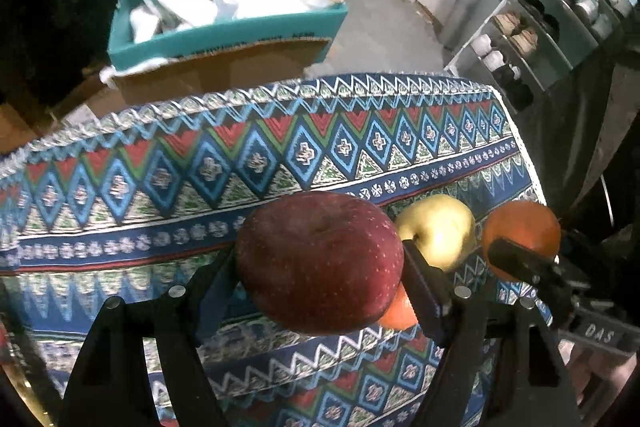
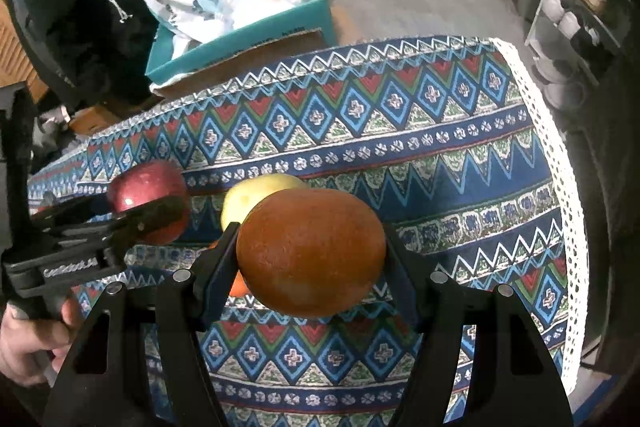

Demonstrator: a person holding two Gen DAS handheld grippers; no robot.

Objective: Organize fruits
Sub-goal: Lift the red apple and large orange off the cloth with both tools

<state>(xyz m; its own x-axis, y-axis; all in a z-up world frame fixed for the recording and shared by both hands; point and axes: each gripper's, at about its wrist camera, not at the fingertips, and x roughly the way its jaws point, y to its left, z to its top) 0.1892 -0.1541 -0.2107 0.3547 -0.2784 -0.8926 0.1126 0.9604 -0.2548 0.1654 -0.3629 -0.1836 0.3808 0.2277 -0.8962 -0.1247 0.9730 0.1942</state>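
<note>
While left tongs (image 1: 320,267) clamp red apple (image 1: 320,263), right tongs (image 2: 312,259) clamp orange (image 2: 312,255), yellow apple (image 2: 256,199) between

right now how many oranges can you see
2. One orange is clamped in the right gripper. A second orange, mostly hidden, lies on the patterned cloth below the red apple in the left gripper. Others may be hidden.

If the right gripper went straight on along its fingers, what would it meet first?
Probably the patterned tablecloth. The right gripper is shut on the orange and points steeply down; the yellow apple sits left of that line, though depth is unclear.
</note>
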